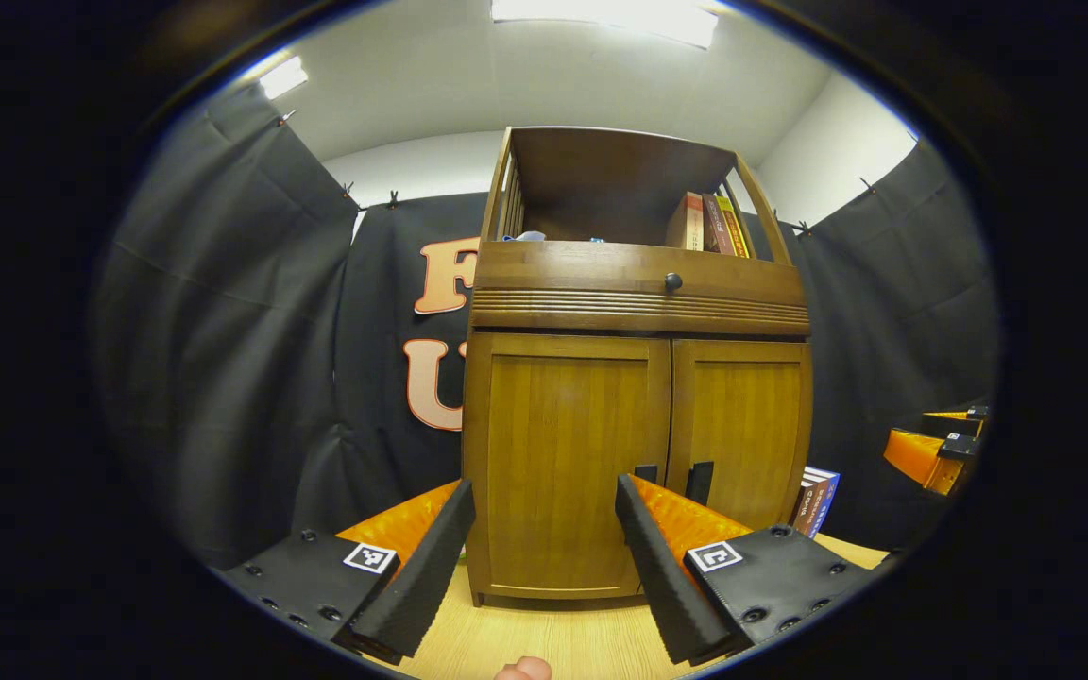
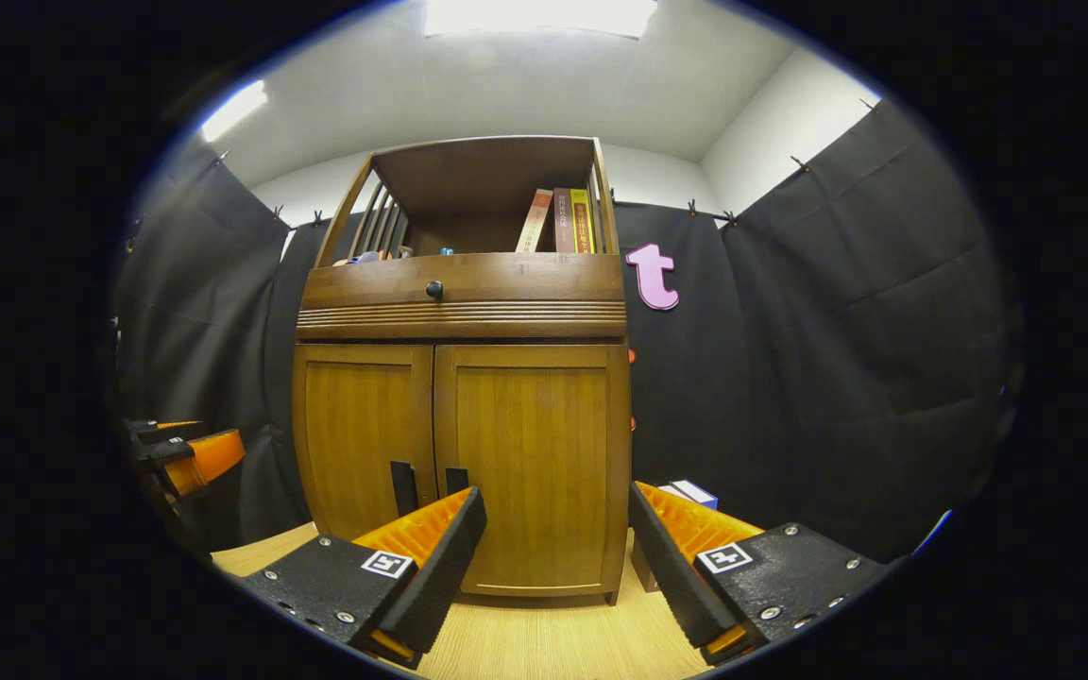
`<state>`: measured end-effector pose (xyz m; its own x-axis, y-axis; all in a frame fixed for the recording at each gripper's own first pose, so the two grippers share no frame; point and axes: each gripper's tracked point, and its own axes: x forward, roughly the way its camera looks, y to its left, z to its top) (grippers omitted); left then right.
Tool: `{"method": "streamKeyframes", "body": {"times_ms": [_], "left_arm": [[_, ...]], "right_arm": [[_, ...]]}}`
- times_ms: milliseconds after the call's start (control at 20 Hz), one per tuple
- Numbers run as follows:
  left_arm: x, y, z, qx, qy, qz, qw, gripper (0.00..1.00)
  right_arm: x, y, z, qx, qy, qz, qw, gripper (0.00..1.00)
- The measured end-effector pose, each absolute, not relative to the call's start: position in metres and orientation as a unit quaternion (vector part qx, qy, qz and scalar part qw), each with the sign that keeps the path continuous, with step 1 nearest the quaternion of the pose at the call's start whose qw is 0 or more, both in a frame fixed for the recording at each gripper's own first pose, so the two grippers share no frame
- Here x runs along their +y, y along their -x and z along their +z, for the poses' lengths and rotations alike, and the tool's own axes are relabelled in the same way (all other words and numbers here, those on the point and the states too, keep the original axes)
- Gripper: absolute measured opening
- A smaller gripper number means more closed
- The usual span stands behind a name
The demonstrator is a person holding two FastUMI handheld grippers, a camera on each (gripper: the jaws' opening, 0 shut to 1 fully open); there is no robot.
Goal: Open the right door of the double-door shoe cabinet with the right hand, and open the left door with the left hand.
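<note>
Shoe cabinet (image 1: 638, 416) stands ahead of both fingers' reach, doors closed. Left door (image 1: 568, 463) sits between the spread left gripper (image 1: 544, 557) fingers; right door (image 2: 535, 463) between the spread right gripper (image 2: 553, 557) fingers. Both handles (image 1: 700, 480) untouched.

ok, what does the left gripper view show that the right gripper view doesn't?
Left gripper view: a fingertip at the bottom edge, plus the right gripper far right. Right gripper view: the left gripper far left. Both: the shoe cabinet with left door and right door shut, door handles, drawer knob, books, a box by its base. Each view's own jaws are open, holding nothing.
</note>
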<state>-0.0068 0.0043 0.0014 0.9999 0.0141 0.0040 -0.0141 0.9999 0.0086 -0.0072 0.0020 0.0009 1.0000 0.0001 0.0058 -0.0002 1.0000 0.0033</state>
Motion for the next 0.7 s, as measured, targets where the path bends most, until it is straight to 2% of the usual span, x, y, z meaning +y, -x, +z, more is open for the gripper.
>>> {"method": "streamKeyframes", "body": {"times_ms": [700], "left_arm": [[0.0061, 0.0069, 0.0052, -0.009, -0.008, 0.01, 1.0, 0.96]], "right_arm": [[0.0019, 0.0098, -0.0011, -0.001, -0.001, -0.001, 1.0, 0.94]]}}
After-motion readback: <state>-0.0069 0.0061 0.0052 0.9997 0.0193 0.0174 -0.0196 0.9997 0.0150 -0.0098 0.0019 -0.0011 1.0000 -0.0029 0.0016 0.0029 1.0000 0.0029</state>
